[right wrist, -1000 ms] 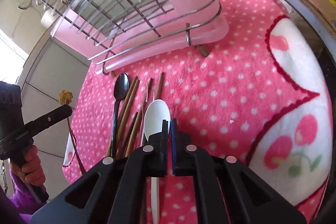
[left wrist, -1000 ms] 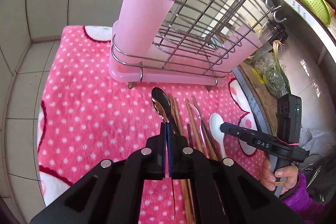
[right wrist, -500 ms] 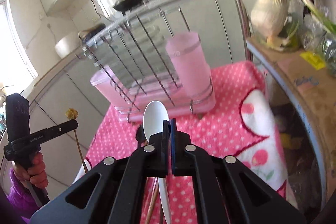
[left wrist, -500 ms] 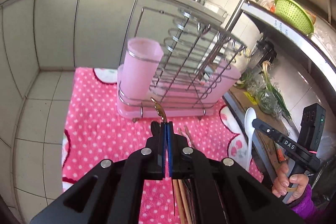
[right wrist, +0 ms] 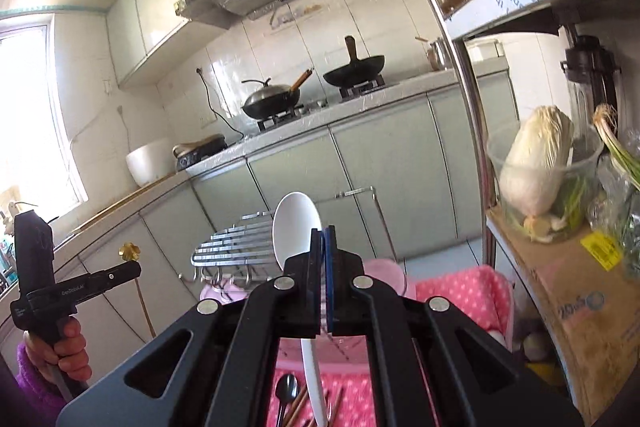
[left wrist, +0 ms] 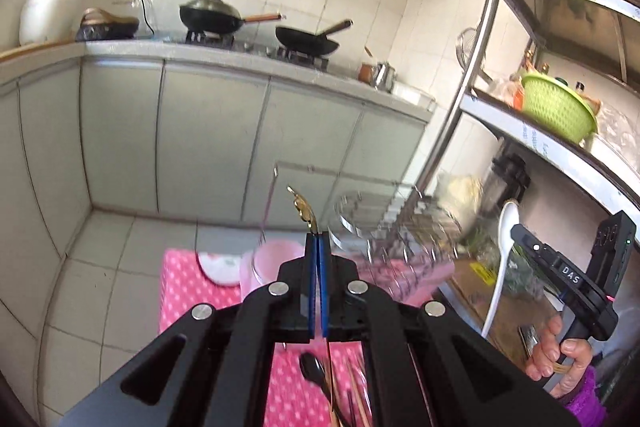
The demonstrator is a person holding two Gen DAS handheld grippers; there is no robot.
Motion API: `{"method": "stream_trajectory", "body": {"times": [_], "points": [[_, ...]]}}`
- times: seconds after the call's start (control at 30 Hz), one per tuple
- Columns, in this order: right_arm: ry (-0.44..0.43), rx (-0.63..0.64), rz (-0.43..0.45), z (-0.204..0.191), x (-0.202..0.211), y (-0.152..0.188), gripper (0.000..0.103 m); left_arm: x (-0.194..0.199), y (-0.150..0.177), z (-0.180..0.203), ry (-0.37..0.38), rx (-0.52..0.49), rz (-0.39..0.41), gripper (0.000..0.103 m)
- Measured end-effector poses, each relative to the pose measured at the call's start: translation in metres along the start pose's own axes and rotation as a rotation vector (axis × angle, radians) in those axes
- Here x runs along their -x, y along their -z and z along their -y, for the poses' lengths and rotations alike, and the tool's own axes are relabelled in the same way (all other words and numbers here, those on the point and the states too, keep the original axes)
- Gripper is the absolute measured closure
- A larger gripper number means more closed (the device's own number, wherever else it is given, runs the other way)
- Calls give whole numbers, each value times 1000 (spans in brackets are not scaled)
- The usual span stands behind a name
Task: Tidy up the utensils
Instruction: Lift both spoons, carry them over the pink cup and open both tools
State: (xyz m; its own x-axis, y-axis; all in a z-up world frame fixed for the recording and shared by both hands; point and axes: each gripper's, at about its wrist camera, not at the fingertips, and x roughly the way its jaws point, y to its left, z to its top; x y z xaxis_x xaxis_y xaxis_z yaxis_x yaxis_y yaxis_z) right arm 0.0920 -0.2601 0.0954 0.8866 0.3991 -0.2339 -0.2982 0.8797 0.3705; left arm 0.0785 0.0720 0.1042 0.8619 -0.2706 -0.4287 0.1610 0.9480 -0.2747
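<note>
Here, the left gripper [left wrist: 317, 247] is clamped on a thin golden utensil [left wrist: 303, 209], its ornate flower-shaped end standing up past the blue pads and its wiry stem hanging below the jaws, raised above the pink cup [left wrist: 269, 265] at the left end of the wire rack [left wrist: 384, 215]; the right gripper [right wrist: 323, 247] is closed on the handle of a white spoon [right wrist: 295, 227], bowl upward, likewise high over the rack; the step in hand seems to be carrying both pieces to the cup, and doing it well likely means bringing one down at a time, stem first and near vertical, centred over the rim so nothing catches the wires; the golden piece looks slender and springy, so a slow descent should stop it swinging; the spoon is smooth, glossy and broad-bowled, probably plastic or ceramic, and could twist in the pads; a black spoon [right wrist: 286, 389] and wooden chopsticks [right wrist: 298, 407] lie on the fuzzy pink dotted mat [right wrist: 460, 291] below.
</note>
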Motion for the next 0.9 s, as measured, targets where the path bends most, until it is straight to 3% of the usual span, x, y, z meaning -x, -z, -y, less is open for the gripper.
{"method": "stream_trajectory", "body": {"times": [0.33,0.53,0.7,0.9], "points": [[28,50,132,3,-43,-49,101,-28,-43,-3,-64,-24,132,102],[102,92,168,10,-63,-38,101,-49,-43,-6,-137,-73,219,102],[122,94,166,24,-78,-19,101,-68,-28,-7,-170,-109,226,102],[129,42,90,33,-79,10,101,-83,-3,-7,-155,-125,158,102]]}}
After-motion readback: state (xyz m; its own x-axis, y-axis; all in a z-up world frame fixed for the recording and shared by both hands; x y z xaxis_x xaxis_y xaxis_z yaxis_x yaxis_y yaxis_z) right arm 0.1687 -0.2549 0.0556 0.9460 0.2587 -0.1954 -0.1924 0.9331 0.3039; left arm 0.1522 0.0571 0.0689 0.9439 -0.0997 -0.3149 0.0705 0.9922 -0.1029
